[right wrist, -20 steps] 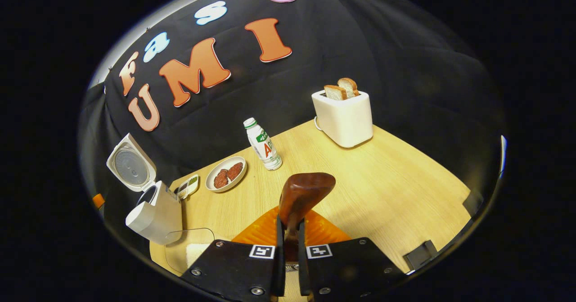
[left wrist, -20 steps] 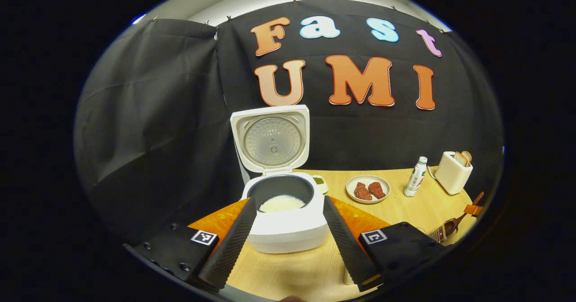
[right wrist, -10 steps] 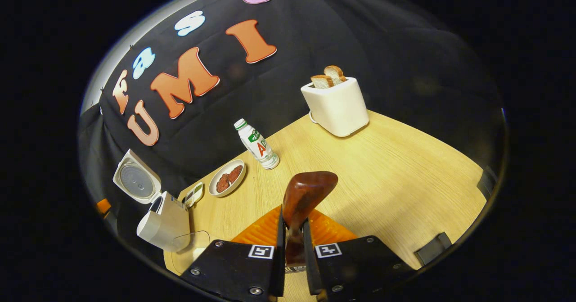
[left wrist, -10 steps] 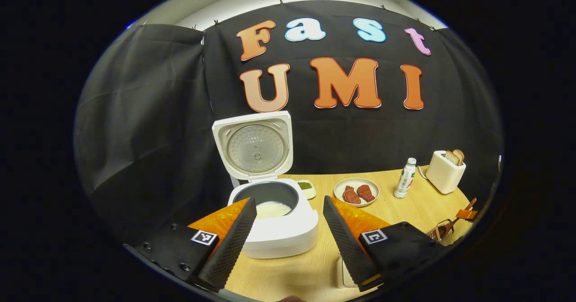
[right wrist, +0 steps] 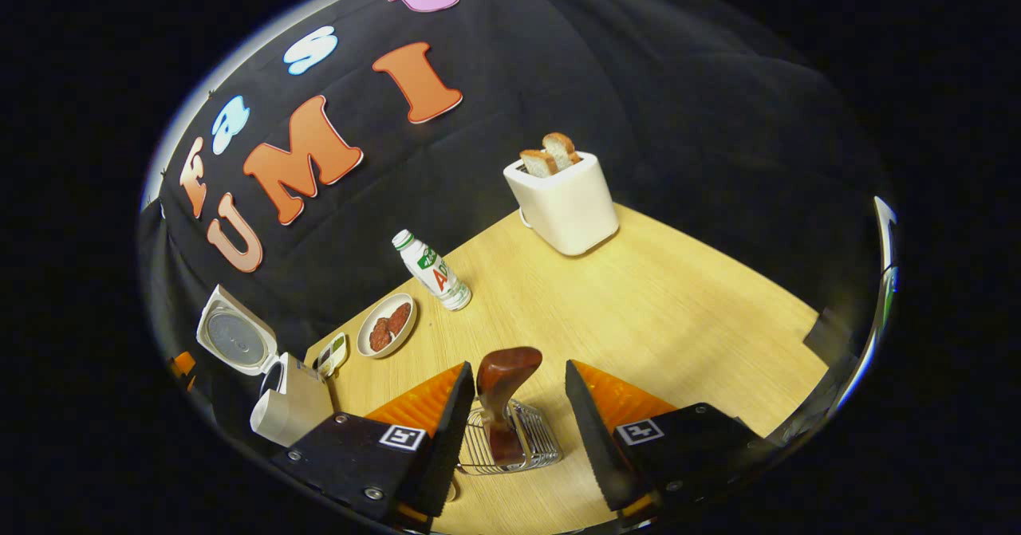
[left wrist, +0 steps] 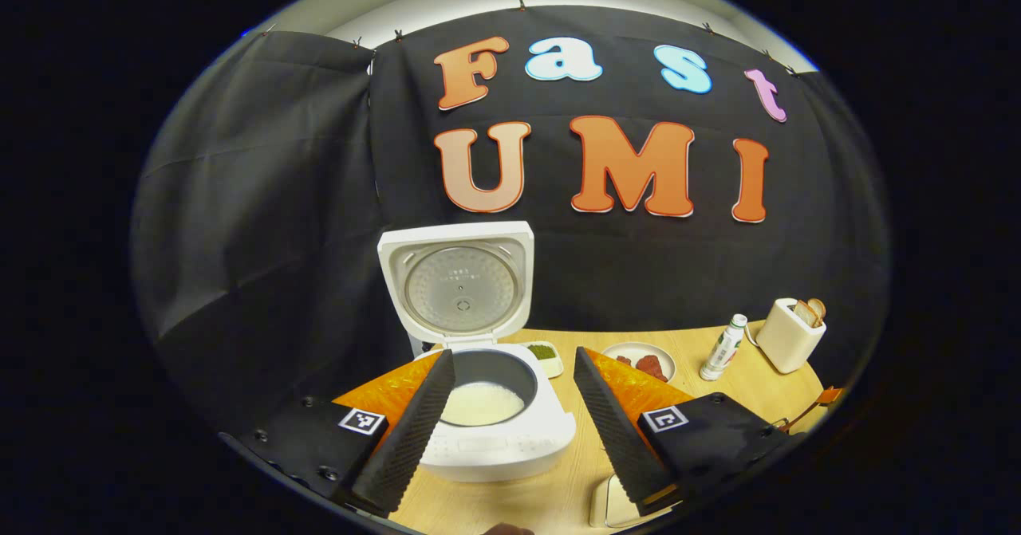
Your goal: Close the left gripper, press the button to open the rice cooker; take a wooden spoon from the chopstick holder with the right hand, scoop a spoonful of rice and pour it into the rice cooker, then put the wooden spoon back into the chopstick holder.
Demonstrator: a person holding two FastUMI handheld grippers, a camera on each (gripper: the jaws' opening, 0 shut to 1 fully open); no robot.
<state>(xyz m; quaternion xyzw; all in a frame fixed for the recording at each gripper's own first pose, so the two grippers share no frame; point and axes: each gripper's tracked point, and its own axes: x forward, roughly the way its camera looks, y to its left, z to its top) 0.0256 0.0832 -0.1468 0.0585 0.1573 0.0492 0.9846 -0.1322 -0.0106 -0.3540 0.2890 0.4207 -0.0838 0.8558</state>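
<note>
The white rice cooker stands with its lid raised, and white rice lies in its dark pot. My left gripper hangs open in front of the cooker, its fingers framing the pot without touching it. In the right gripper view the wooden spoon stands bowl-up in the wire chopstick holder. My right gripper is open, its fingers on either side of the spoon and clear of it. The cooker sits far left in that view.
On the wooden table stand a white toaster with bread, a small bottle, a plate of meat and a small dish. A pale container sits under my left gripper's right finger.
My right gripper has opened and let go of the spoon, which now stands in the wire holder. The left gripper has stayed open; its view has shifted slightly.
</note>
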